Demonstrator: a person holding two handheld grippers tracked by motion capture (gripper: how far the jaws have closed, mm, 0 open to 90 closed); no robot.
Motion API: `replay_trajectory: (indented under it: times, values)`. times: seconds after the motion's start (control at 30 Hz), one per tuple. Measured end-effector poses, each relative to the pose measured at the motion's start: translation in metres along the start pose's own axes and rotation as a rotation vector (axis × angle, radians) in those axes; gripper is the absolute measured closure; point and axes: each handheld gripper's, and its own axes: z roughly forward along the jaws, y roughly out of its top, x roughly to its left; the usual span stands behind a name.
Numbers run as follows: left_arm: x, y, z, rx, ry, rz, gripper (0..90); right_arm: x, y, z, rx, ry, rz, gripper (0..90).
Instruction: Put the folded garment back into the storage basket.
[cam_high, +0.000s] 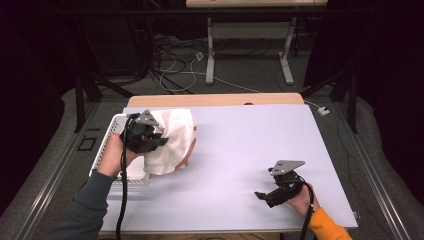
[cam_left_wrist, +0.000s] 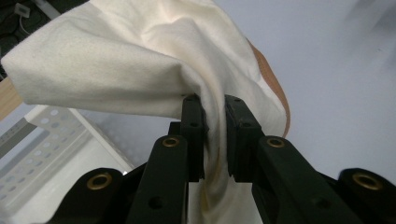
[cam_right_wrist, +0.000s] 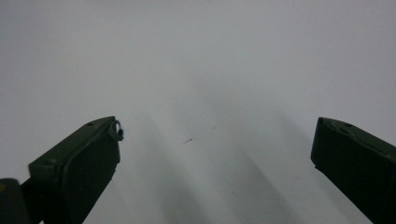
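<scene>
Over on the left, the left gripper (cam_high: 159, 138) has its jaws clamped on a cream cloth (cam_high: 172, 140), and the left gripper view shows the fabric pinched tight between the two black pads (cam_left_wrist: 193, 122). The cloth hangs lifted above the near-left part of the table (cam_high: 240, 150), draping over the right edge of a white perforated basket (cam_high: 111, 131), with an orange-brown patch peeking out beneath its right side. Moving right, the right gripper (cam_high: 261, 196) sits low near the front right of the table, jaws spread wide, nothing between them but bare tabletop.
</scene>
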Motion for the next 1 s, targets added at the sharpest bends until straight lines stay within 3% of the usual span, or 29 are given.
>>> replay_trajectory:
  times: [0.37,1.0]
  values:
    - [0.009,0.002,-0.013,-0.005,0.031,-0.009,79.4,0.0,0.0,0.0,0.0,0.0,0.001,1.2]
    - [0.03,-0.015,-0.034,-0.001,0.086,-0.052,79.4,0.0,0.0,0.0,0.001,0.0,0.0,1.1]
